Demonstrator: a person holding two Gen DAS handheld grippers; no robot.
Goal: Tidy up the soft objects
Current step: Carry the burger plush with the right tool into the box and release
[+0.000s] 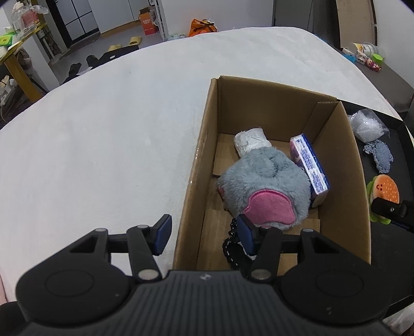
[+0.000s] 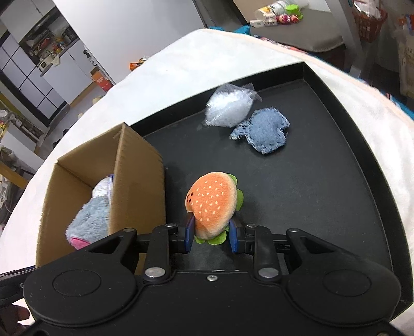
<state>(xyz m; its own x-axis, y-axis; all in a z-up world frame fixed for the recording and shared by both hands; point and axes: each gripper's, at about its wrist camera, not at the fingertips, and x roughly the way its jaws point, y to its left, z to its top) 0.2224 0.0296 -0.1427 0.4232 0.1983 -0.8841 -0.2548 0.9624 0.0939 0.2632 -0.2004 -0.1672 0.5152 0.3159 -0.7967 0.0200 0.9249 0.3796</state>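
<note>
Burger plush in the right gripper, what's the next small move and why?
Probably lift it and carry it leftward over the cardboard box wall. The right gripper is shut on the burger plush just above the black tray, and the box beside it already holds a grey plush toy, with open floor near its front.

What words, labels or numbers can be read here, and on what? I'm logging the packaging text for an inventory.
None can be read.
Blue and white pack in the cardboard box: printed lines, too small and blurred to read.
Orange carton on the floor: white print, blurred.
Green box on the yellow shelf: a mark, illegible.
Burger plush, in the right gripper: only a stitched smiling face, no text.
</note>
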